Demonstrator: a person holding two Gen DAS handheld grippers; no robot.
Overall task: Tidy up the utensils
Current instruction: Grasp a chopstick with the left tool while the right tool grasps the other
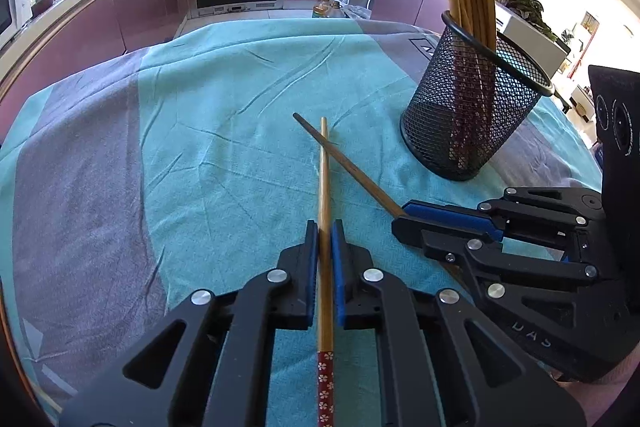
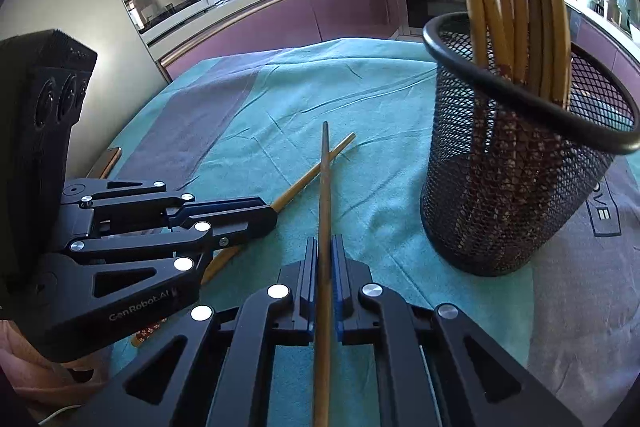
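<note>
Left claw [image 1: 325, 227], left of the mesh holder [image 1: 476, 107]: clamped on a light chopstick [image 1: 325, 179], long axis running forward, tip over the tabletop [image 1: 200, 147]. Right claw [image 2: 325, 243], nearer the holder: clamped on a darker chopstick [image 2: 325, 187], whose tip crossed the light one's. Holder: upright, to the right of both claws, already stocked with chopsticks; judged the right claw's shorter reach.

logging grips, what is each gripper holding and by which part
Left gripper pinches the lighter chopstick around mid-shaft; right gripper pinches the darker chopstick likewise.
</note>
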